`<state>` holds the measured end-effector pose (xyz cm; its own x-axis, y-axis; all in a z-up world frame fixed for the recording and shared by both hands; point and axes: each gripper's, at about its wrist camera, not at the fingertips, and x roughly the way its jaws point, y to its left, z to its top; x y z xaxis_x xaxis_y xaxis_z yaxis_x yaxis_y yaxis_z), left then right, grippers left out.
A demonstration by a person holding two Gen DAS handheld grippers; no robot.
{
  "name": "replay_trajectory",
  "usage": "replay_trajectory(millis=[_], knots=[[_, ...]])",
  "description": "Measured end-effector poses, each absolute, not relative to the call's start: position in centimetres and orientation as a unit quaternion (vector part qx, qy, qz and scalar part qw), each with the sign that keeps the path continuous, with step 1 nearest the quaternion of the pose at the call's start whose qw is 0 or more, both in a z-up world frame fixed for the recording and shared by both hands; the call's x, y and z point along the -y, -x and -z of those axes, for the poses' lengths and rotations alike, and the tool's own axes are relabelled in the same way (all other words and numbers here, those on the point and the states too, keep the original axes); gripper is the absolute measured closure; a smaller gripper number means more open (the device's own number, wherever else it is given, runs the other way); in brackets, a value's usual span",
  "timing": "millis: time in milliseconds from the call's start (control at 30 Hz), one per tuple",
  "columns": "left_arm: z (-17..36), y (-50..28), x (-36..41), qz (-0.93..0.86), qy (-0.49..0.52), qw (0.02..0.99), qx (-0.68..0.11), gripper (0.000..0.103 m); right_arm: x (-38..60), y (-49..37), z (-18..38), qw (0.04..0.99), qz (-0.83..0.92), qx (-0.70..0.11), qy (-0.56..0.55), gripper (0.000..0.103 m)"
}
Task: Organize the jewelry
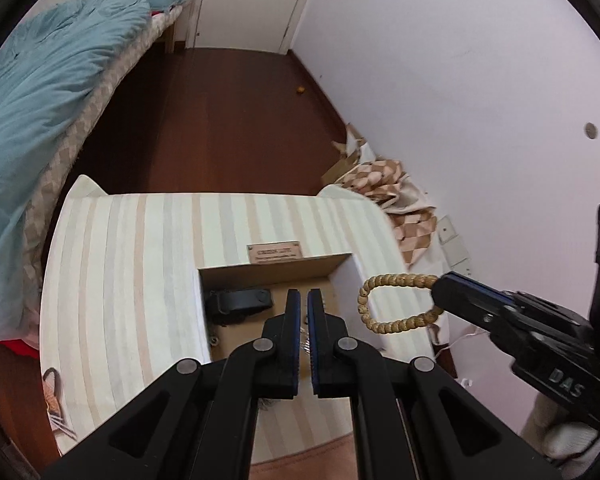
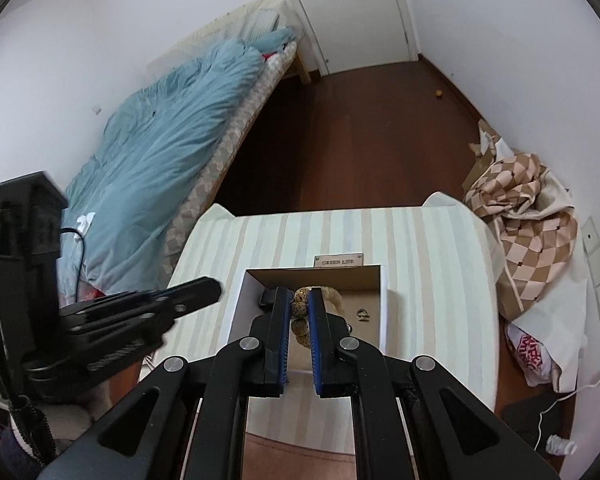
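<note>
An open cardboard box (image 1: 276, 270) (image 2: 374, 280) sits on the striped table (image 1: 132, 280) (image 2: 432, 264). Inside it lie a black strap-like item (image 1: 240, 300) and a small ring (image 2: 363, 314). My right gripper (image 2: 304, 300) (image 1: 440, 294) is shut on a tan beaded bracelet (image 1: 384, 300) (image 2: 300, 310) and holds it above the box's right side. My left gripper (image 1: 304, 304) (image 2: 208, 290) hovers over the box with its jaws nearly closed; something thin and silvery shows between the fingers, too small to identify.
A small wooden "GREEN LIFE" plaque (image 1: 275, 253) (image 2: 339, 261) lies behind the box. A hair clip (image 1: 54, 396) lies at the table's left front edge. A bed with a blue duvet (image 2: 168, 160) is at left, checked fabric (image 2: 528, 216) at right by the wall.
</note>
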<state>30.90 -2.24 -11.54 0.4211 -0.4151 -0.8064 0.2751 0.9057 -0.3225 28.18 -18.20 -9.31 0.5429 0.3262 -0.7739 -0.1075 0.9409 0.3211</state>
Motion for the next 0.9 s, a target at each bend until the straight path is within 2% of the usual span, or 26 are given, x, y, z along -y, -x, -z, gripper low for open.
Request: replay_trajectory(millis=[100, 133, 200, 267, 300, 333, 367, 700, 767, 867, 900], knots=[[11.7, -30.2, 1.3, 0.192, 0.068, 0.845, -0.494, 0.102, 18.4, -28.0, 9.1, 0.871, -0.127, -0.458, -0.124, 0.093], [11.7, -29.5, 1.0, 0.186, 0.068, 0.849, -0.491, 0.097, 18.5, -27.6, 9.0, 0.873, -0.127, -0.455, -0.124, 0.094], [11.8, -27.5, -0.3, 0.157, 0.070, 0.858, -0.485, 0.096, 18.9, -26.4, 8.8, 0.875, -0.128, -0.449, -0.126, 0.094], [12.4, -25.0, -1.3, 0.123, 0.059, 0.868, -0.477, 0.087, 19.5, -25.2, 9.1, 0.874, -0.129, -0.447, -0.139, 0.093], [12.7, -24.0, -1.6, 0.113, 0.054, 0.872, -0.474, 0.059, 19.9, -24.1, 9.3, 0.875, -0.124, -0.444, -0.144, 0.093], [13.2, -23.2, -1.8, 0.104, 0.053, 0.874, -0.472, 0.015, 20.2, -23.5, 9.6, 0.875, -0.122, -0.444, -0.149, 0.094], [13.9, -22.0, -2.0, 0.095, 0.057, 0.875, -0.472, 0.002, 20.6, -22.8, 10.0, 0.873, -0.118, -0.445, -0.157, 0.094], [21.3, -19.8, 2.9, 0.079, -0.024, 0.865, -0.495, 0.002, 24.8, -17.5, 17.7, 0.849, -0.035, -0.488, -0.197, 0.094], [22.2, -19.8, 4.2, 0.087, -0.033, 0.864, -0.495, 0.009, 25.5, -17.1, 19.1, 0.843, -0.023, -0.497, -0.205, 0.094], [23.4, -20.3, 5.9, 0.094, -0.046, 0.859, -0.502, 0.032, 26.3, -16.8, 20.6, 0.837, -0.012, -0.505, -0.213, 0.093], [24.0, -20.7, 6.4, 0.094, -0.053, 0.855, -0.507, 0.047, 26.6, -16.8, 21.0, 0.834, -0.008, -0.507, -0.216, 0.093]])
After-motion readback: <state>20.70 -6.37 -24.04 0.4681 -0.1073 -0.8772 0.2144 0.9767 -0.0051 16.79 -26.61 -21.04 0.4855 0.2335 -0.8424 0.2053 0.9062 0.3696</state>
